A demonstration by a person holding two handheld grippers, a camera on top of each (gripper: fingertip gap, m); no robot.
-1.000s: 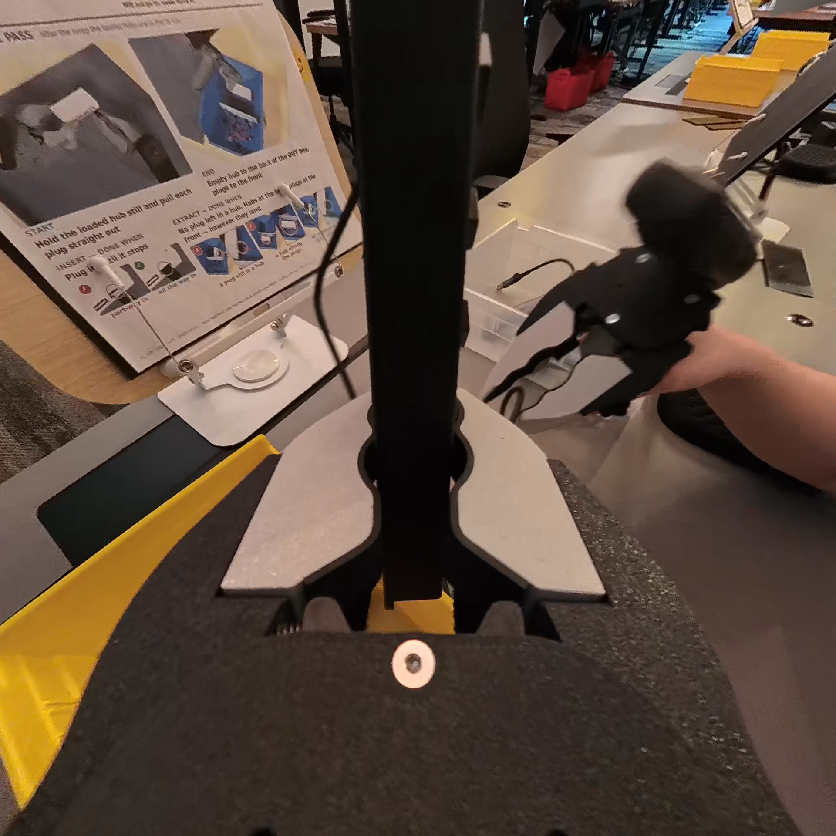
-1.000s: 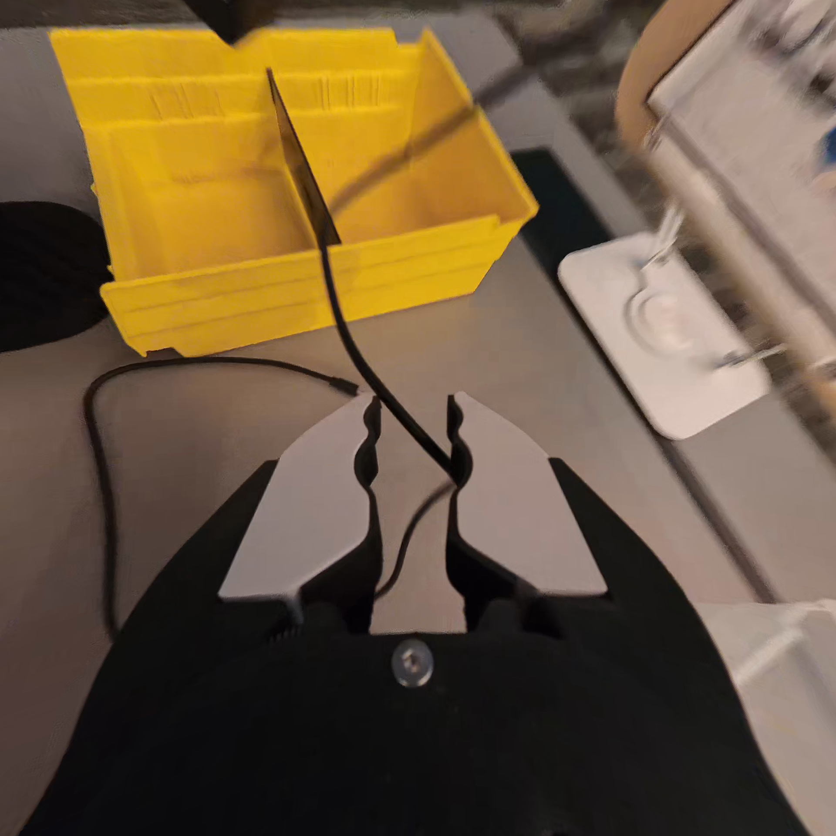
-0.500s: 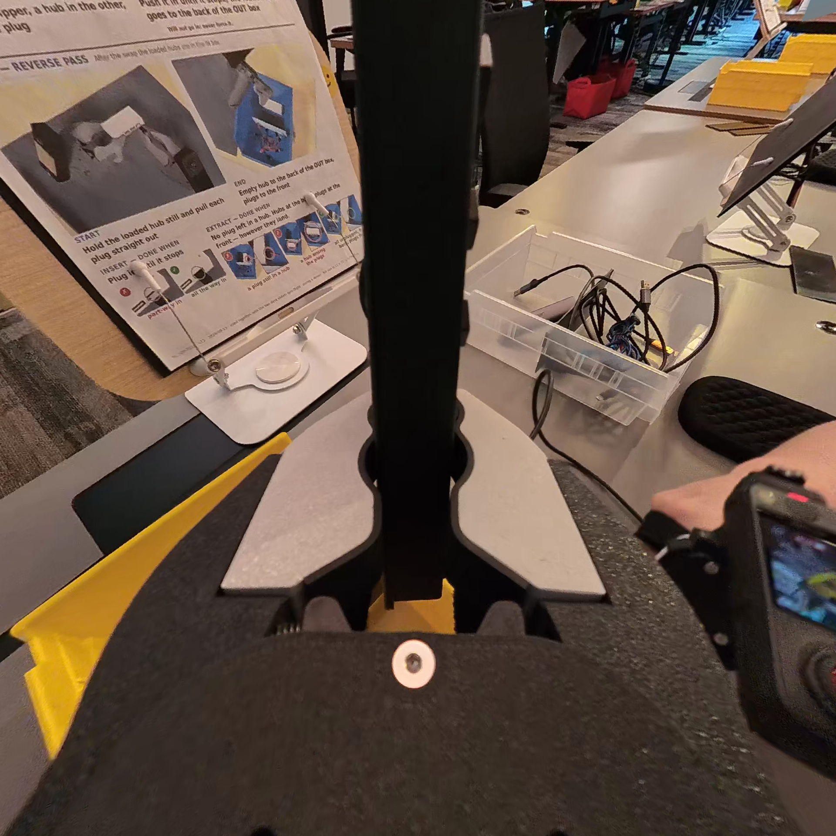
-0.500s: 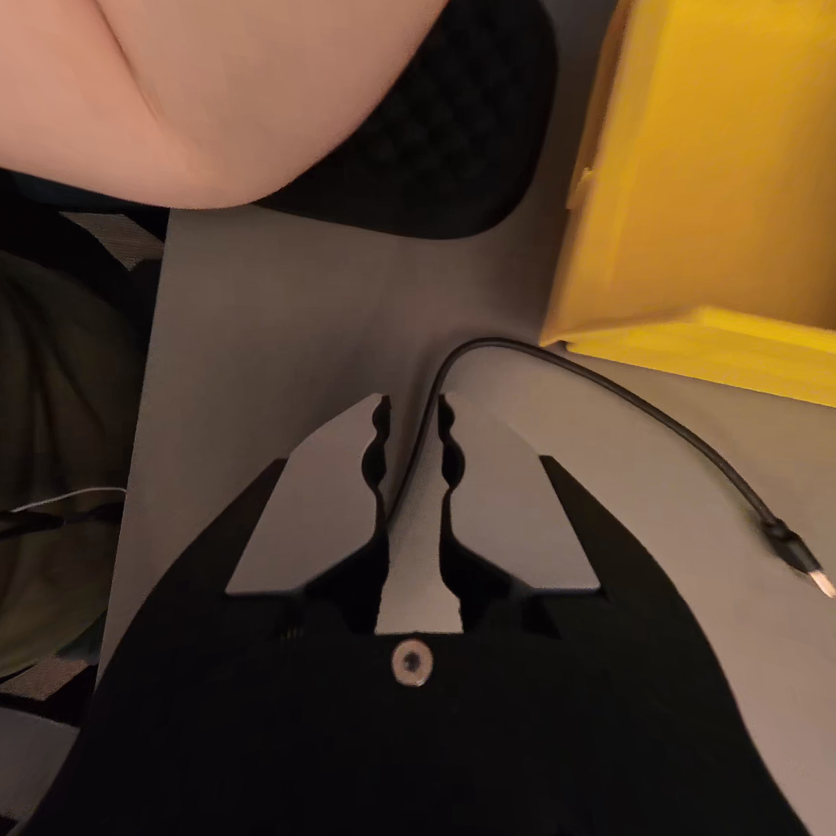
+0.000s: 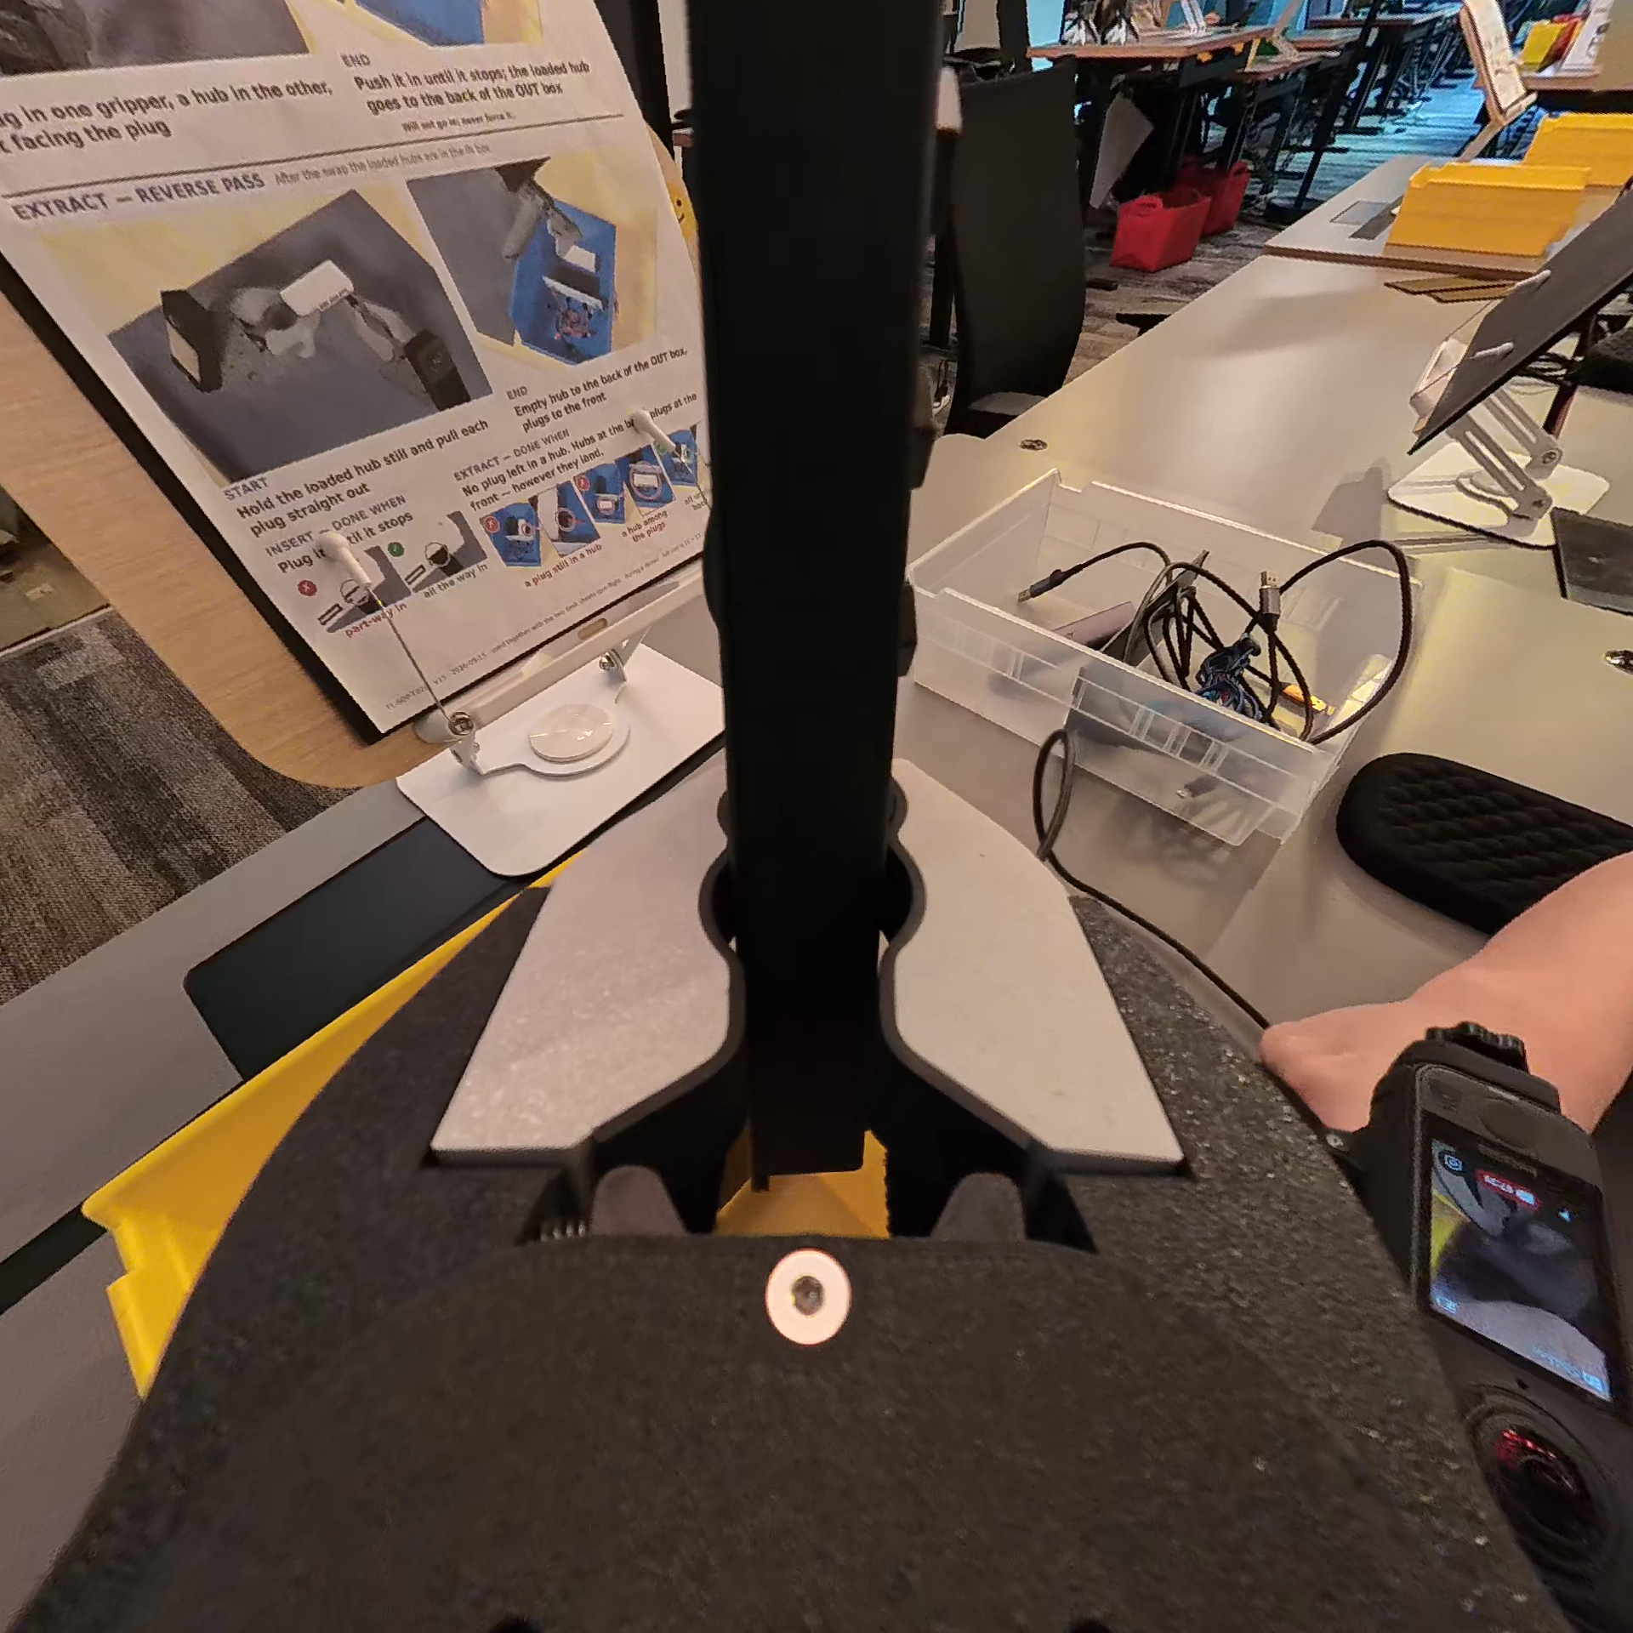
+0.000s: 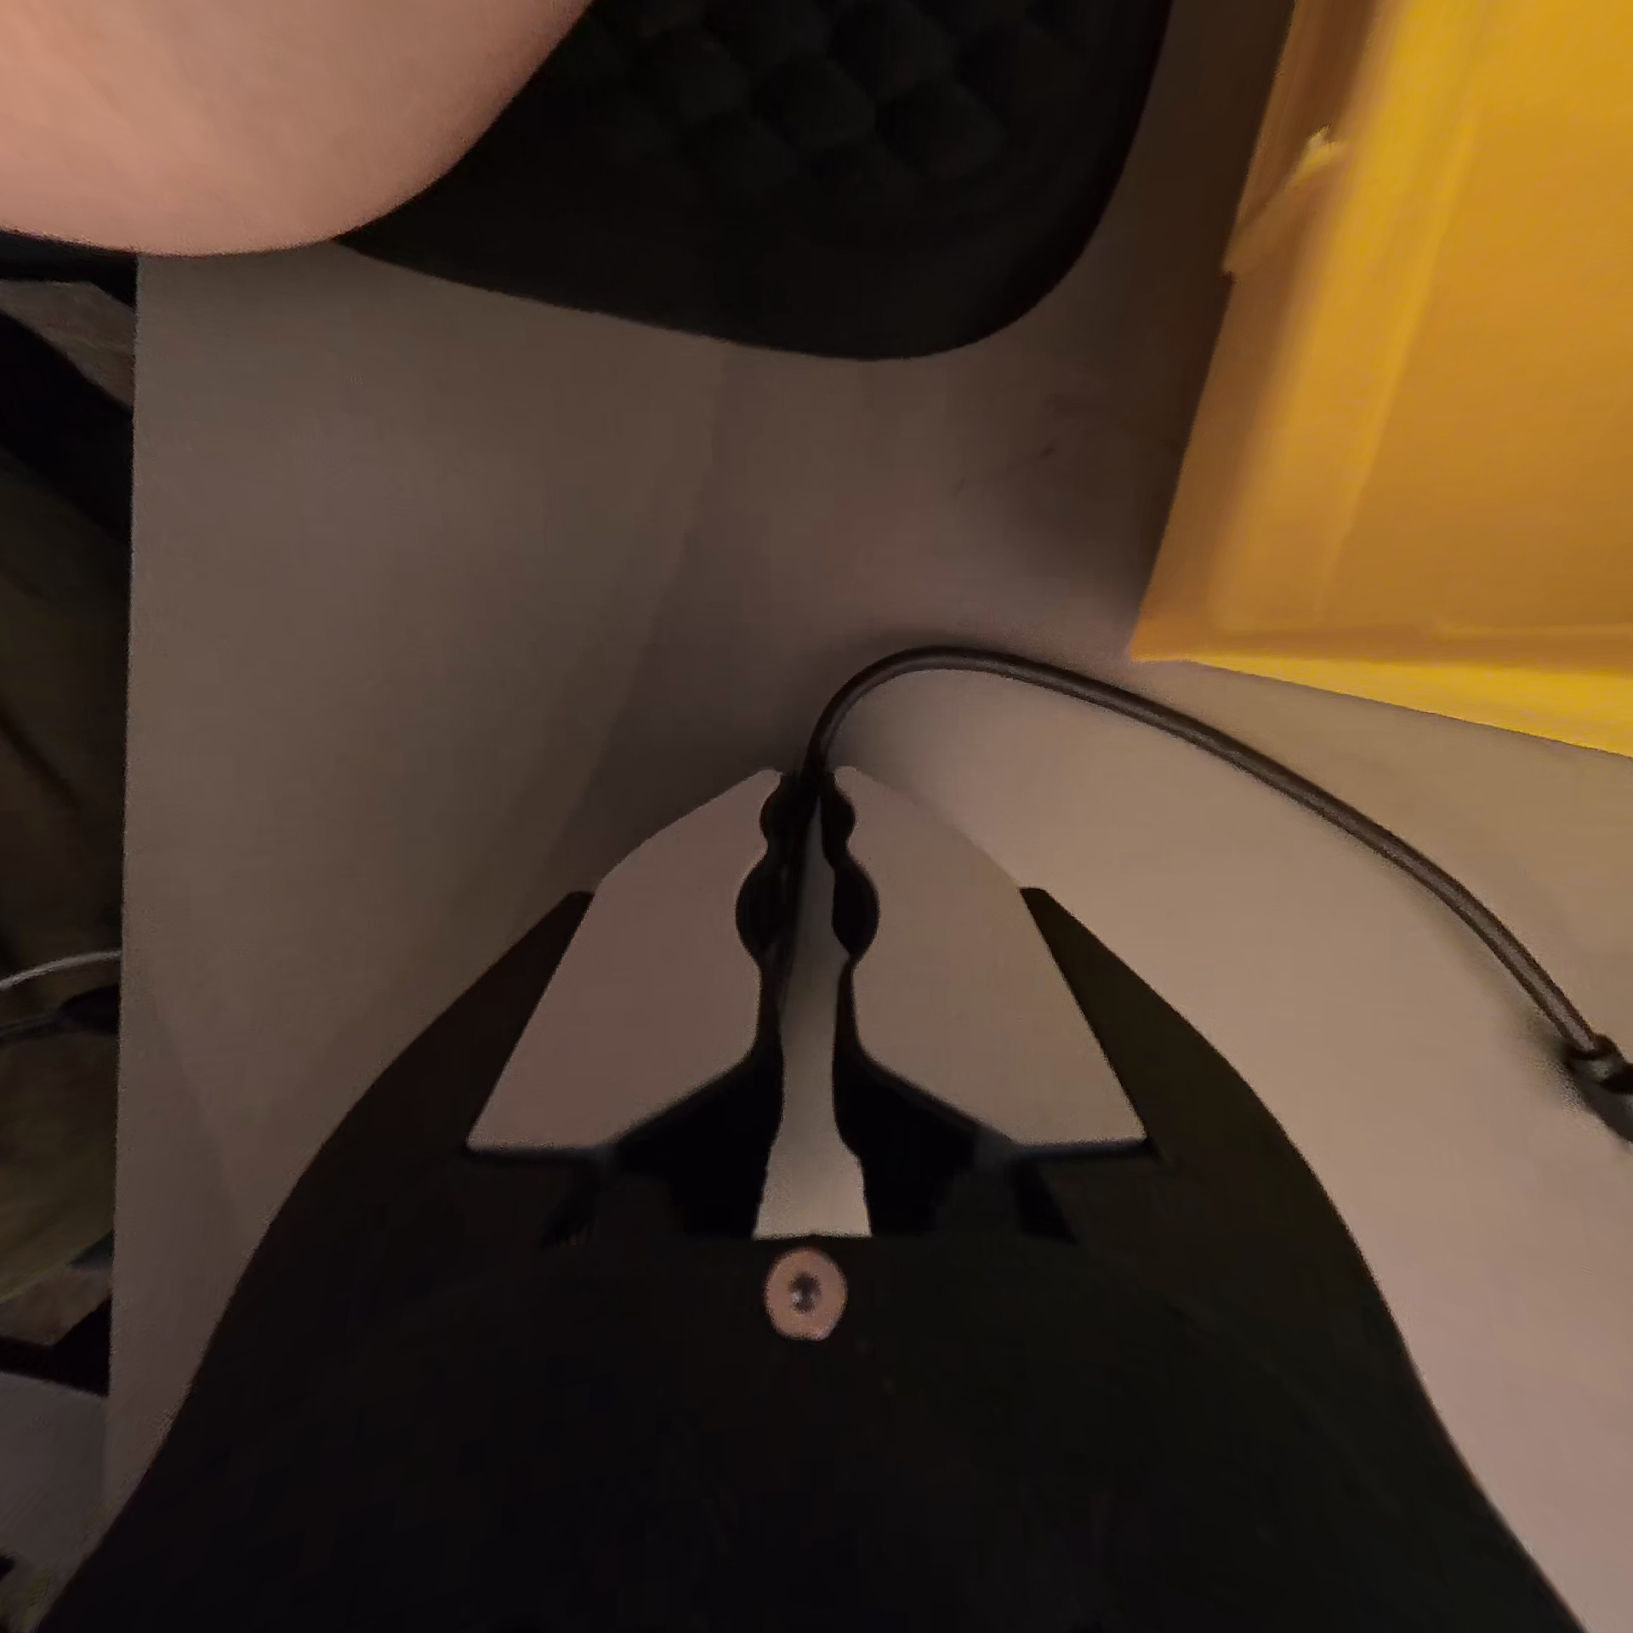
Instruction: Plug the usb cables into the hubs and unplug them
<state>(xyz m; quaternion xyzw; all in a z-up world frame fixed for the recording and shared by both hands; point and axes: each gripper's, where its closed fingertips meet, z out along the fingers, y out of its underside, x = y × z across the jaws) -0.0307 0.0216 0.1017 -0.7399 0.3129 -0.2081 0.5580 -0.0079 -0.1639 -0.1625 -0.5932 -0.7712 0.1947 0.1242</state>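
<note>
My left gripper (image 5: 808, 795) is shut on a long black hub (image 5: 808, 442) and holds it upright, above the yellow bin (image 5: 177, 1193). My right gripper (image 6: 808, 778) is low over the grey table, its jaws closed on a black usb cable (image 6: 1149, 716) that lies on the table. The cable curves right beside the yellow bin (image 6: 1414, 398), and its plug (image 6: 1604, 1074) rests at the right edge. In the left wrist view the same cable (image 5: 1060, 795) trails from the clear bin toward the right gripper's camera body (image 5: 1520, 1255).
A clear bin (image 5: 998, 654) holding several cables stands at the right. A black wrist pad (image 5: 1484, 839) lies near it; another pad (image 6: 795, 177) lies by the person's arm (image 6: 221, 106). An instruction sheet on a white stand (image 5: 548, 778) stands at the back left. My right fingertips sit around 30 centimeters from my left ones.
My right gripper swung from near the clear bin down to the table beside the yellow bin, and its jaws closed on the cable. The left gripper still holds the hub, tilted slightly.
</note>
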